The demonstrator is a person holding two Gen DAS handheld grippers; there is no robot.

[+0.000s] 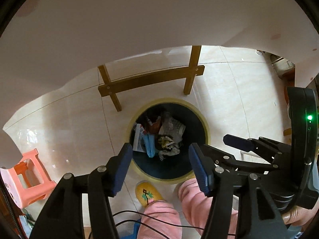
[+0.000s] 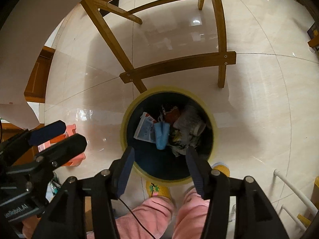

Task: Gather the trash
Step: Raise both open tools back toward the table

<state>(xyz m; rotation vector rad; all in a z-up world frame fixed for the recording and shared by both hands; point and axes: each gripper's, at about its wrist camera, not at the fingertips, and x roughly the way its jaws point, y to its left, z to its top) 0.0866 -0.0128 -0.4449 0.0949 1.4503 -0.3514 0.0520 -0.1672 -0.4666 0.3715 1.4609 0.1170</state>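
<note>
Trash [image 1: 159,137] lies crumpled in the bin [image 1: 206,128] below us: light, soft wrappers, best pinched at a fold. We hold left gripper [image 1: 160,167] and right gripper [image 2: 159,169] jaws apart, empty.

Left gripper [image 1: 160,167] and right gripper [image 2: 157,170] pointing down, jaws apart (nothing held)

We see two matching grippers, the left gripper [image 1: 160,167] and right gripper [image 2: 158,172], built of black linkage arms with silver pivot screws and dark blue ribbed pads [image 1: 200,168]. A green light [image 1: 309,117] glows on one housing; a thin black cable [image 1: 159,220] trails below. The person wears pink trousers [image 2: 153,217] and yellow embroidered slippers [image 1: 148,193].
</note>
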